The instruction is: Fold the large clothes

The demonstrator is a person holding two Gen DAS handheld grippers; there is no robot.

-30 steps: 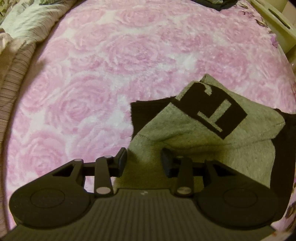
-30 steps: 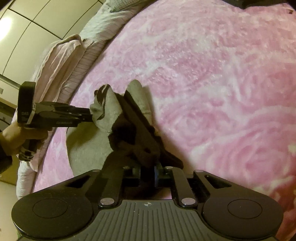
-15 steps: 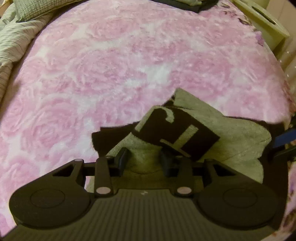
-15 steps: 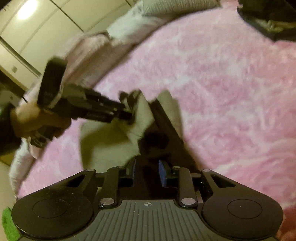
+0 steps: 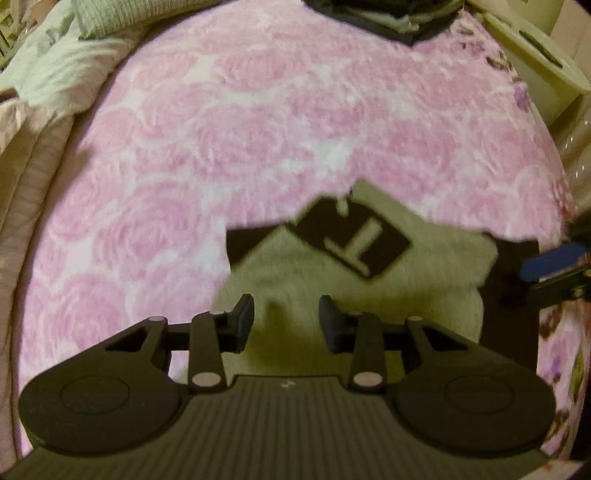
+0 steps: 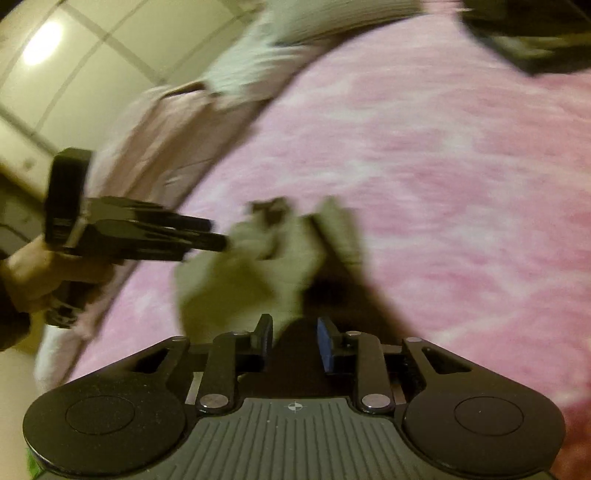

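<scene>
A folded grey garment (image 5: 369, 295) with a black patch (image 5: 354, 240) and black trim lies on the pink rose blanket (image 5: 258, 129). My left gripper (image 5: 286, 319) hovers open over its near edge, with grey cloth showing in the gap below the fingers. The right wrist view is blurred. There the garment (image 6: 236, 284) lies ahead of my right gripper (image 6: 295, 339), which is open over the dark part of the cloth. A hand (image 6: 37, 273) holds the left gripper (image 6: 218, 240), whose tips reach the garment's left edge. The right gripper's tips (image 5: 554, 266) enter from the right edge.
Striped and pale bedding (image 5: 44, 110) is heaped along the bed's left side. A dark pile of clothes (image 5: 388, 18) lies at the far end. A cream basket (image 5: 535, 55) stands at the far right. Wardrobe doors (image 6: 74, 74) rise beyond the bedding.
My right gripper has opened and let go of the dark cloth. The garment has dropped from a lifted bunch to lie flat. Both grippers have drawn back a little.
</scene>
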